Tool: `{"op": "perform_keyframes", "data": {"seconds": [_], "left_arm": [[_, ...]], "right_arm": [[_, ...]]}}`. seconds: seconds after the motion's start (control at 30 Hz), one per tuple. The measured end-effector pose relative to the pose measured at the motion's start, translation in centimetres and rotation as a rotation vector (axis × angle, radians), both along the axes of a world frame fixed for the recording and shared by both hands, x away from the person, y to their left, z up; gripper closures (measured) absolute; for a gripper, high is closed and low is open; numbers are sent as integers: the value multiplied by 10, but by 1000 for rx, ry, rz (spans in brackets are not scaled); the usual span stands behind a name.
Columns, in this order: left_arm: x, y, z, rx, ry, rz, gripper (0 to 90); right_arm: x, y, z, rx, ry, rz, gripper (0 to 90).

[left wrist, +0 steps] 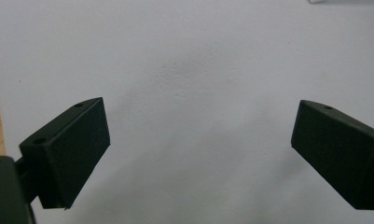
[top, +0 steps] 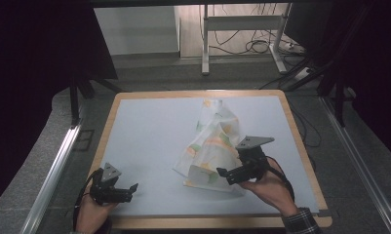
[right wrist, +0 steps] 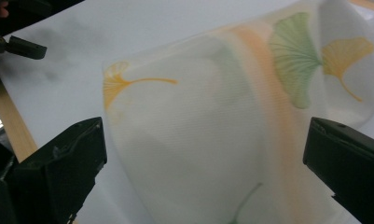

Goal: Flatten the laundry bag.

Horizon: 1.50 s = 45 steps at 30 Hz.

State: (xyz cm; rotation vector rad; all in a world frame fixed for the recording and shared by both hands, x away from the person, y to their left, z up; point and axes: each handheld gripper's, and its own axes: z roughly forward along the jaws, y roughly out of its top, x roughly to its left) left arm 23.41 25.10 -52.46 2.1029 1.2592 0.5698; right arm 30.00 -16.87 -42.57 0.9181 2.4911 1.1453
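- Looking down from the high view, I am seeing a white cloth (top: 213,146) with orange and green ginkgo leaves lying rumpled right of centre on the pale table (top: 149,131).
- I am holding the right gripper (top: 224,174) at the cloth's near edge; in the right gripper view its jaws are standing wide apart, gripping nothing, the cloth (right wrist: 212,135) lying between and beyond them.
- I am keeping the left gripper (top: 132,188) near the table's front-left corner, well apart from the cloth, jaws spread wide over bare surface (left wrist: 194,70).
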Motion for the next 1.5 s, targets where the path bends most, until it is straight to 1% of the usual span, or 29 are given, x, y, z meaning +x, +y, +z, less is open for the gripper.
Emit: {"op": "perform_keyframes", "data": {"seconds": [0.1,0.17,0.2,0.23,0.27,0.3,0.37,0.4,0.43,0.47,0.5,0.53,0.57,0.6,0.83,0.97,1.0,1.07,1.1,1.13,1.17,1.2,1.23,1.27,1.3,1.33,1.43,1.47,1.5], "left_arm": [[0,0,0,-3,1,1,40],[0,-1,0,-3,1,0,40],[0,-1,0,-3,1,0,40],[0,0,-1,1,5,-3,40],[0,0,-1,1,5,-3,40],[0,0,-1,2,6,-3,40],[0,-1,-1,2,7,-3,40],[0,-1,-1,2,7,-3,40],[0,-1,-1,1,7,-3,39],[0,0,-1,1,7,-4,40],[0,-1,-1,-2,5,-1,40],[0,-1,-1,-2,5,-1,40],[0,-1,-1,-2,6,-2,40],[0,-1,-1,2,8,-5,40],[1,-2,-1,8,12,-12,40],[1,-3,-1,5,12,-14,40],[1,-3,-1,5,12,-14,40],[1,-4,-1,4,12,-17,40],[2,-6,-1,-1,15,-22,40],[2,-6,-1,-1,15,-22,40],[3,-8,-1,-8,14,-25,40],[3,-8,-1,-8,14,-25,40],[3,-9,-1,-10,13,-27,40],[3,-10,-1,-15,12,-29,41],[4,-11,0,-21,10,-31,41],[4,-14,1,-31,10,-38,40],[6,-20,2,-44,11,-53,30],[6,-20,2,-44,11,-53,24],[8,-25,3,-66,8,-60,23]], "right_arm": [[-6,7,-6,-9,-19,7,0],[-8,11,-12,-37,-38,-2,0],[-8,11,-12,-37,-38,-2,0],[-7,13,-19,-71,-64,-18,0],[-7,13,-19,-71,-64,-18,0],[-6,14,-24,-106,-90,-38,38],[-6,15,-26,-119,-104,-52,68],[-5,14,-27,-128,-117,-66,116],[-4,13,-27,-127,-124,-69,229],[-4,11,-27,-124,-123,-63,354],[-2,7,-26,-94,-90,-50,583],[-2,7,-26,-94,-90,-50,583],[-1,4,-25,-84,-88,-61,687],[-1,-2,-22,-73,-90,-69,863],[0,-32,-7,-49,-91,-143,884],[-1,-69,3,-40,-92,-219,883],[-1,-69,3,-40,-92,-219,883],[-2,-87,5,-35,-83,-259,883],[-2,-107,6,-35,-71,-297,882],[-2,-107,6,-35,-71,-297,882],[-3,-126,5,-38,-57,-337,882],[-3,-126,5,-38,-57,-337,882],[-3,-145,3,-43,-43,-380,881],[-3,-154,2,-40,-30,-398,881],[-3,-154,2,-40,-30,-398,881],[-4,-170,-2,-40,-3,-434,881],[-4,-192,-8,-36,31,-479,880],[-4,-192,-8,-36,31,-479,880],[-4,-202,-13,-43,57,-501,868]]}}
